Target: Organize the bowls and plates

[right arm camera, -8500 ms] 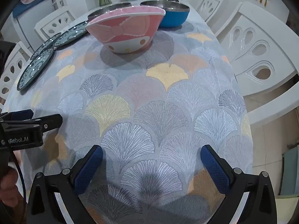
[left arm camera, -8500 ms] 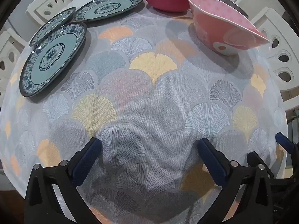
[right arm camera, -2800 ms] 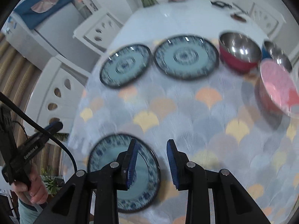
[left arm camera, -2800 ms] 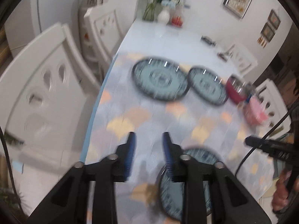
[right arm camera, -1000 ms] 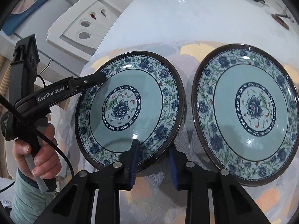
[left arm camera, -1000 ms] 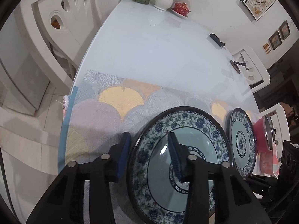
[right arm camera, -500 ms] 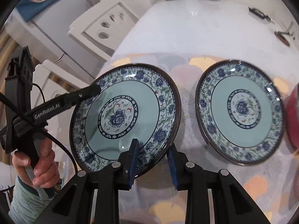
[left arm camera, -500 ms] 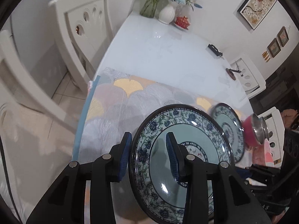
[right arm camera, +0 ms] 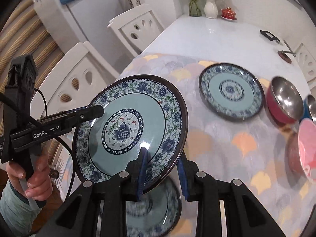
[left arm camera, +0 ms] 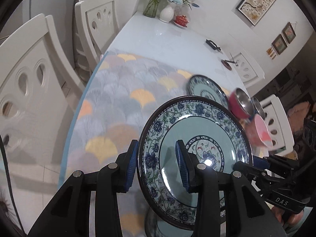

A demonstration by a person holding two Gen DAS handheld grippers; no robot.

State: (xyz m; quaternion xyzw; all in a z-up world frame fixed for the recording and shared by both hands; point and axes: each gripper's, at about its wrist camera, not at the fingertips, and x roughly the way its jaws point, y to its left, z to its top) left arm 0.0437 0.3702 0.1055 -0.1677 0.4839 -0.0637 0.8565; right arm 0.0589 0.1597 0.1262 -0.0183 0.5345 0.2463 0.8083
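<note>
A blue-and-teal floral plate (left arm camera: 197,150) (right arm camera: 126,130) is held in the air, tilted, above the table. My left gripper (left arm camera: 156,164) is shut on its left rim, and my right gripper (right arm camera: 162,169) is shut on its near rim. Under it a second matching plate (right arm camera: 154,211) lies on the patterned cloth (left arm camera: 122,102). A third plate (right arm camera: 230,91) lies farther back. To the right stand a red steel-lined bowl (right arm camera: 284,100), a blue bowl (right arm camera: 311,108) and a pink bowl (right arm camera: 305,152).
White chairs (left arm camera: 29,83) (right arm camera: 136,29) stand along the table's left side. A vase of flowers (right arm camera: 210,6), a red cup and small dark items sit at the bare far end of the table (left arm camera: 169,39).
The held plate has risen off the table and moved toward the near plate, now hovering over it. Both grippers moved with it, keeping their hold.
</note>
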